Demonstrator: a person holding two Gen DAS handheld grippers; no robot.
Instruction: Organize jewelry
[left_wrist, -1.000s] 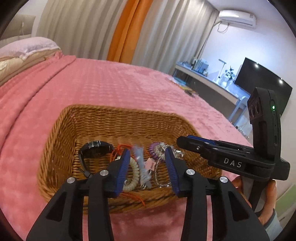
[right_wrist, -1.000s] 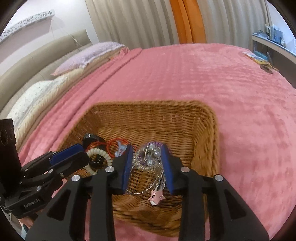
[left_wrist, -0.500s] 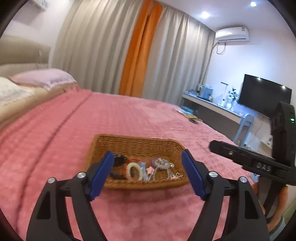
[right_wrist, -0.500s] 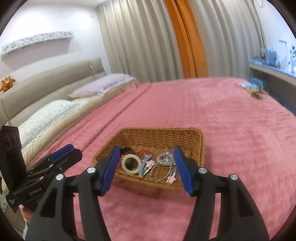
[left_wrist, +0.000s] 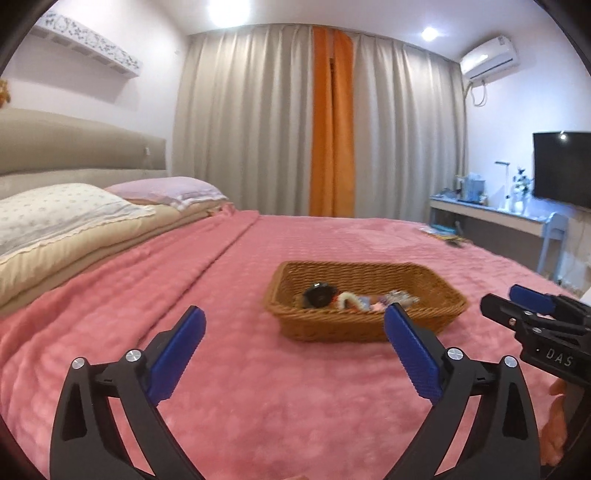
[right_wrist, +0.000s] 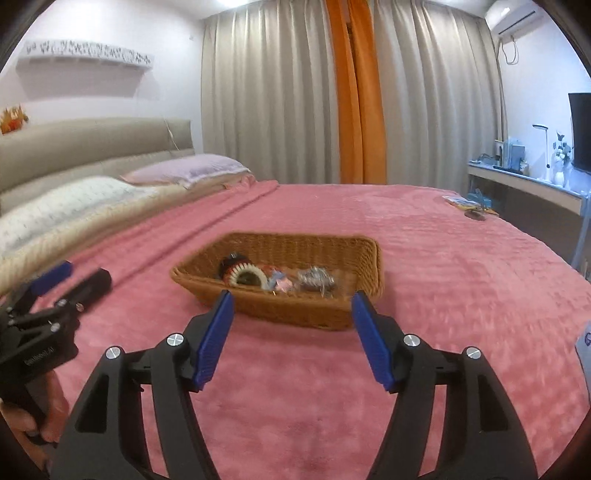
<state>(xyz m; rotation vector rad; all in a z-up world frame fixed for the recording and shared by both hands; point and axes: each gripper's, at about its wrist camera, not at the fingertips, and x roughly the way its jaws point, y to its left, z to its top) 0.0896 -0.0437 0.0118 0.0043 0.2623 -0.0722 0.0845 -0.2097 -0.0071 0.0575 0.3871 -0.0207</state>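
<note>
**Operator:** Report finger state, both units.

**Technician:** Left gripper (left_wrist: 293, 328): jaws opening, blue pads (left_wrist: 177, 352) spread wide, nothing between them except bedspread seen beyond. Right gripper (right_wrist: 291, 325): jaws also opening, at a moderate spread, nothing held. Neither pad set touches anything.

**Operator:** Location of the work items?

**Technician:** All jewelry visible sits inside the wicker basket (right_wrist: 295, 308), which rests on the pink bedspread (right_wrist: 461, 266). In the right wrist view the basket lies at 12 o'clock, just beyond the fingertips. In the left wrist view it lies toward 1 o'clock. Contents, left to right: a dark watch (right_wrist: 231, 266), a pale coiled bracelet (right_wrist: 247, 275), small pink and blue pieces (right_wrist: 279, 282), a silver tangle (right_wrist: 316, 278). Fine detail is blurred.

**Operator:** Procedure for the step in hand?

**Technician:** Judgement only: both units appear clear of the basket with the load deposited. If another approach is required, enter over the near rim from above, not through it. Select one item per grip; the silver tangle will likely drag neighbours. Keep the two units apart to avoid collision over the basket.
</note>
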